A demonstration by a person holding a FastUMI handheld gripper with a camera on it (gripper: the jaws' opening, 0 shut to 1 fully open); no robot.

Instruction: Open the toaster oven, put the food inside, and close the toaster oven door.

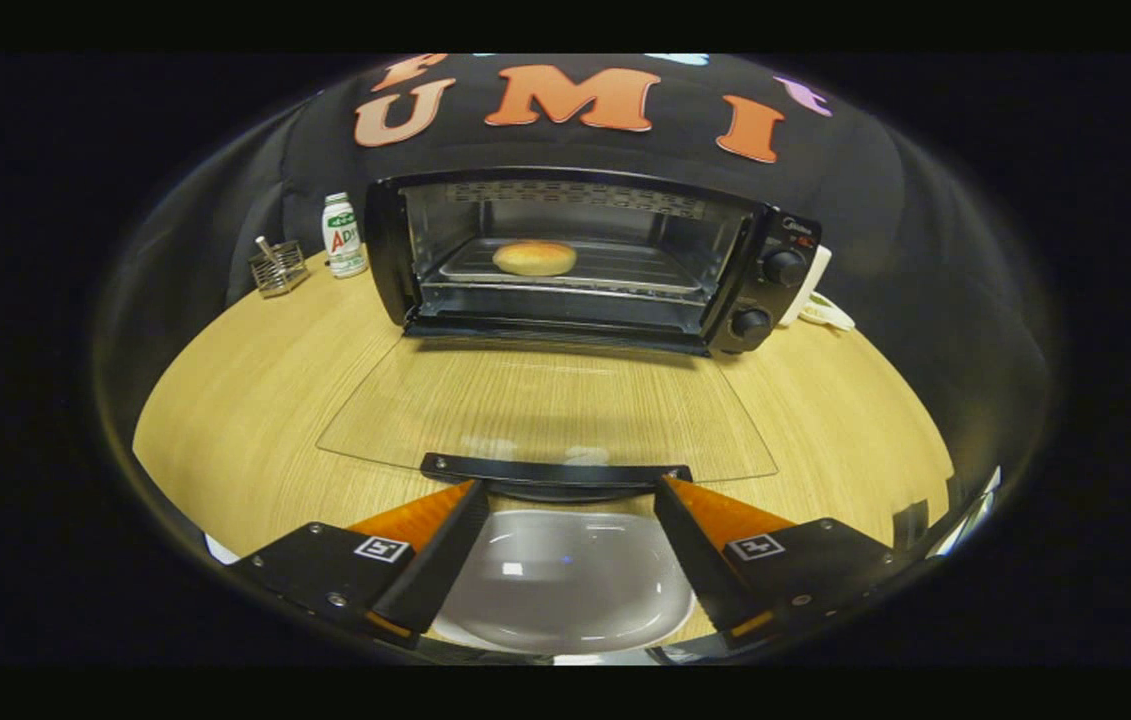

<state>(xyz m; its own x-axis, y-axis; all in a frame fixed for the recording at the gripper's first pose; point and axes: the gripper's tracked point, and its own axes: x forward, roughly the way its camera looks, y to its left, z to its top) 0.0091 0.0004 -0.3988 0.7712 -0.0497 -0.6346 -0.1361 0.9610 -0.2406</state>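
Light falls from above and is fairly bright on the pale wood-grain round table (255,400), while the booth behind stays dim. The black toaster oven with its clear glass door folded down (585,260) throws a soft shadow onto the table just under its front edge, and the lowered glass carries faint pale reflections. The glossy white plate (565,580) between the spread gripper fingers (566,498) shows small glare spots. Fisheye distortion bends the table's edge; focus softens toward the rim.
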